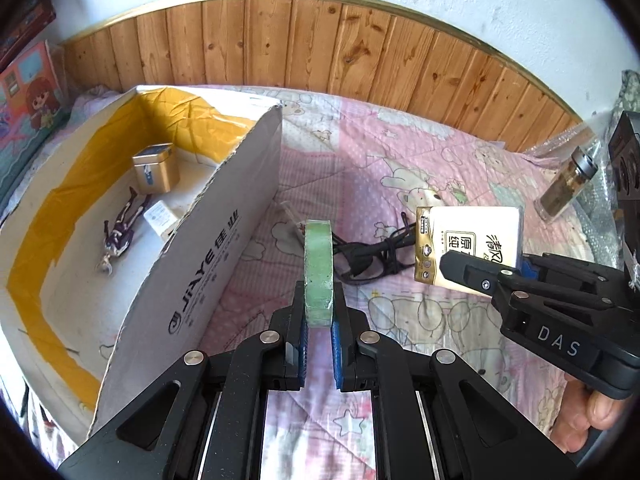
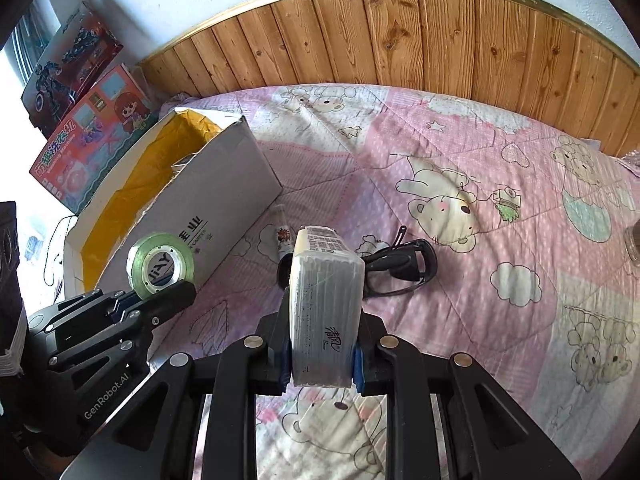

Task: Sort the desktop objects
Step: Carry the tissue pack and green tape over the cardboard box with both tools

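My left gripper (image 1: 319, 310) is shut on a green roll of tape (image 1: 318, 268), held on edge above the pink quilt (image 1: 400, 168). The same tape roll (image 2: 160, 262) shows flat-on in the right wrist view, pinched by the left gripper (image 2: 160, 294). My right gripper (image 2: 322, 354) is shut on a white tissue pack (image 2: 326, 304), which stands lifted above the quilt (image 2: 460, 152). In the left wrist view the tissue pack (image 1: 468, 240) hangs at the right in the right gripper (image 1: 486, 266). An open cardboard box (image 1: 224, 216) lies to the left.
Inside the box lie a gold tin (image 1: 154, 168), a small doll (image 1: 120, 236) and a white charger (image 1: 160, 216). A black cable (image 2: 400, 266) and a small tube (image 2: 282, 232) rest on the quilt. A glass jar (image 1: 568, 188) stands far right. Toy boxes (image 2: 92, 136) lean behind the cardboard box (image 2: 192, 200).
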